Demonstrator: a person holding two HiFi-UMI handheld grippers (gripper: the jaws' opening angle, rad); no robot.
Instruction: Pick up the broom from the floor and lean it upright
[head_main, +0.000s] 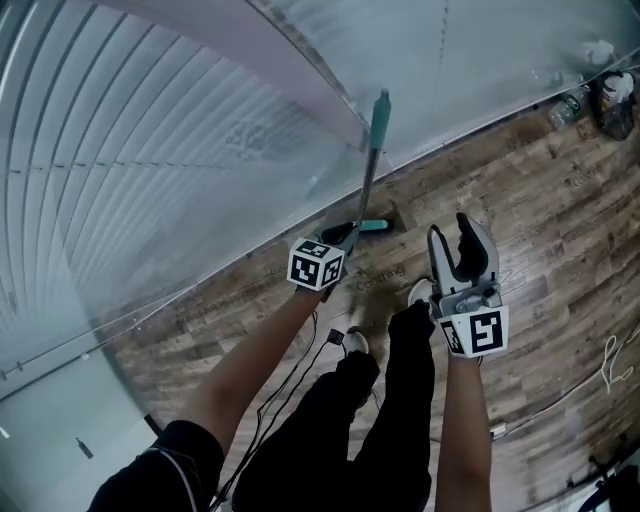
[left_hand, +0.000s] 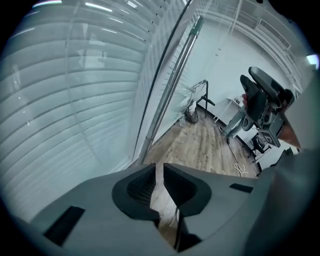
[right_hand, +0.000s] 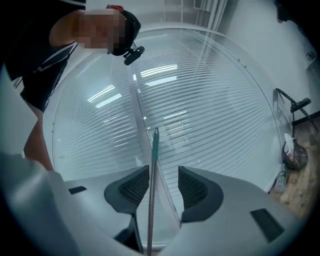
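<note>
The broom stands upright against the glass wall of blinds, its teal grip (head_main: 381, 115) at the top, the silver pole (head_main: 367, 178) below it and the head (head_main: 372, 226) on the wood floor. My left gripper (head_main: 343, 236) is low beside the pole's foot; in the left gripper view its jaws (left_hand: 161, 172) stand a narrow gap apart, only floor shows between them, and the pole (left_hand: 170, 90) rises beyond them. My right gripper (head_main: 452, 228) is off to the right, wide open and empty. In the right gripper view the pole (right_hand: 152, 165) shows through the gap, clear of both pads.
The person's legs and a shoe (head_main: 355, 342) are below the grippers. Bottles and a dark bag (head_main: 590, 95) sit by the wall at the far right. A white cable (head_main: 610, 365) lies on the floor. A black stand (left_hand: 202, 97) is further along the wall.
</note>
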